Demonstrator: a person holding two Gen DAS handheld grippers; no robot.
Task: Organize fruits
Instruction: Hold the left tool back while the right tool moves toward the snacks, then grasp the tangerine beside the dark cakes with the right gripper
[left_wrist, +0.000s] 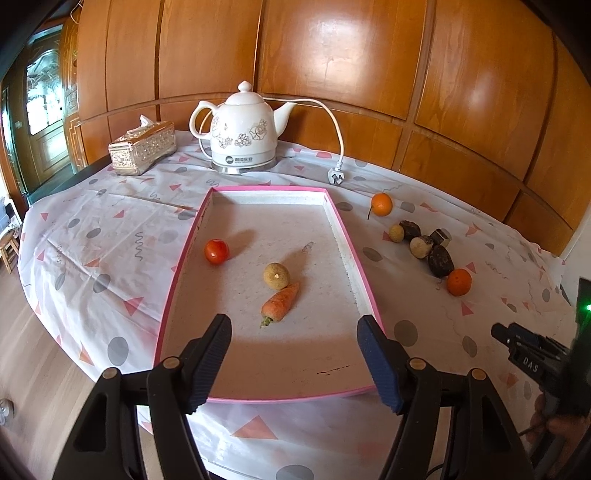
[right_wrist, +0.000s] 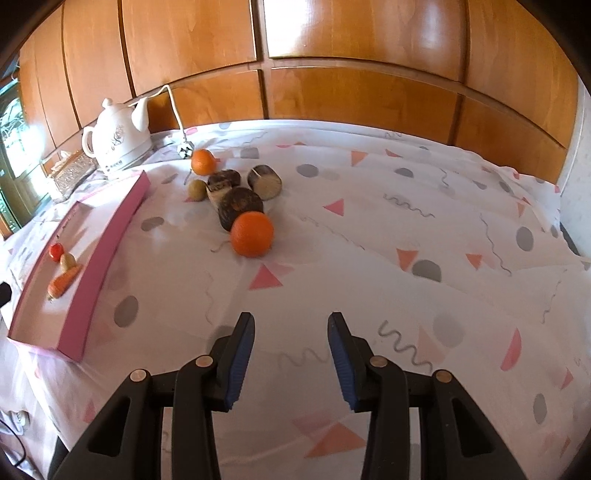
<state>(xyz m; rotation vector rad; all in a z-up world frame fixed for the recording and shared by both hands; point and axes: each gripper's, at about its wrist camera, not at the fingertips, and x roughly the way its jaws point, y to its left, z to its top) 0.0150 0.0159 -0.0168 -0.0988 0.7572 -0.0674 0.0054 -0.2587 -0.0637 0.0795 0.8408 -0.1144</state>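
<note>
A pink-rimmed tray (left_wrist: 184, 254) lies on the table and holds a red tomato (left_wrist: 217, 251), a small tan fruit (left_wrist: 276, 275) and a carrot (left_wrist: 281, 304). My left gripper (left_wrist: 293, 325) is open and empty above the tray's near end. Right of the tray lie two oranges (left_wrist: 459, 282) (left_wrist: 381, 204), dark brown fruits (left_wrist: 440, 261) and small tan ones (left_wrist: 421, 246). In the right wrist view the near orange (right_wrist: 252, 234) and the pile (right_wrist: 239, 201) lie ahead; my right gripper (right_wrist: 291, 325) is open and empty over the cloth, well short of them.
A white ceramic kettle (left_wrist: 243, 129) with its cord and plug (left_wrist: 335, 176) stands behind the tray. A silver tissue box (left_wrist: 142, 147) is at the back left. The wood-panelled wall is close behind. The table's edge drops off at the left.
</note>
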